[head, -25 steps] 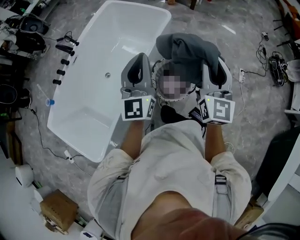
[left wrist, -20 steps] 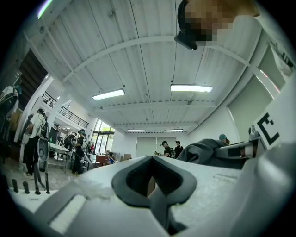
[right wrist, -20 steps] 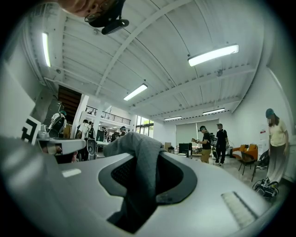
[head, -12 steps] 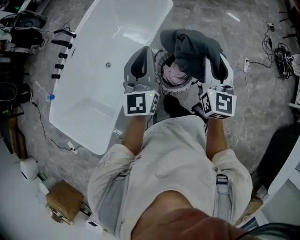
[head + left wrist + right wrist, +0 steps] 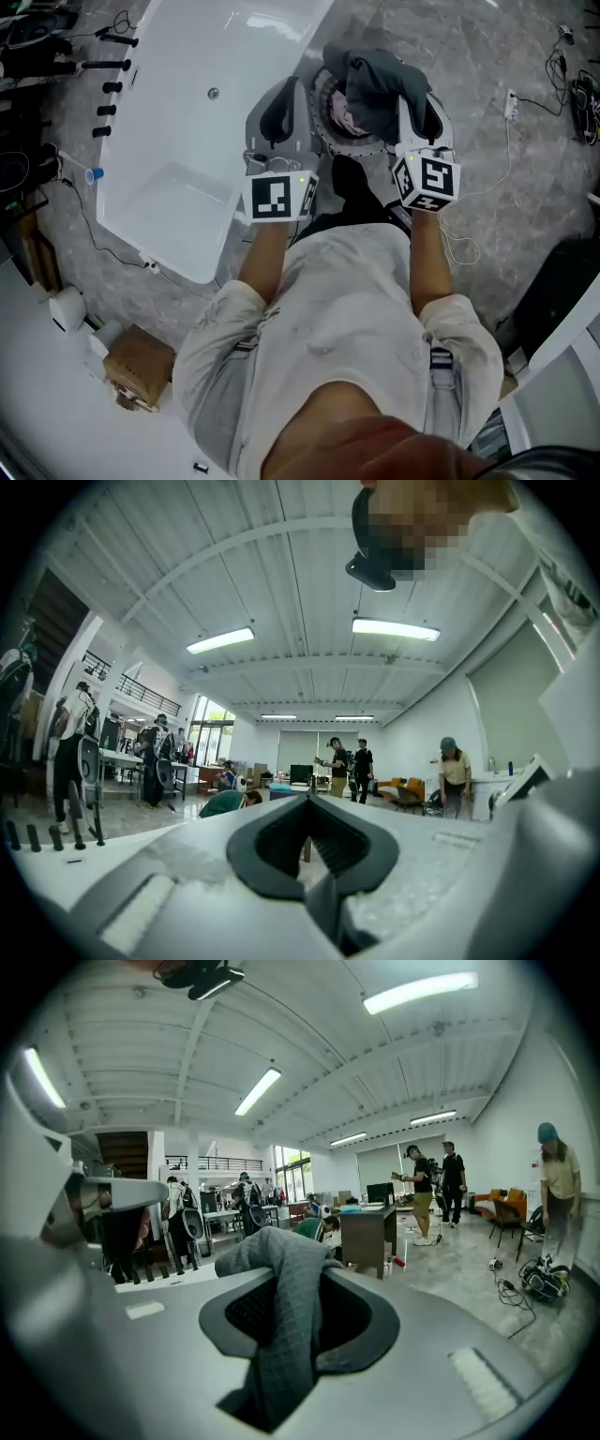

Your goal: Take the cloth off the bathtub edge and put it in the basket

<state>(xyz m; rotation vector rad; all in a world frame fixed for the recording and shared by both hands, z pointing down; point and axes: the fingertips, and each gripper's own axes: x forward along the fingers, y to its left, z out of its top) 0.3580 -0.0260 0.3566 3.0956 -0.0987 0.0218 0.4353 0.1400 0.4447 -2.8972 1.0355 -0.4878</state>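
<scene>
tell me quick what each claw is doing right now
left claw: closed, nothing in it
right claw: closed on the grey cloth

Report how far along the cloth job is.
Done: the dark grey cloth is off the white bathtub edge. In hand: the right gripper is shut on it, holding it over the round basket beside the tub. The left gripper is shut and empty. Left: lower the cloth into the basket and open the jaws.
</scene>
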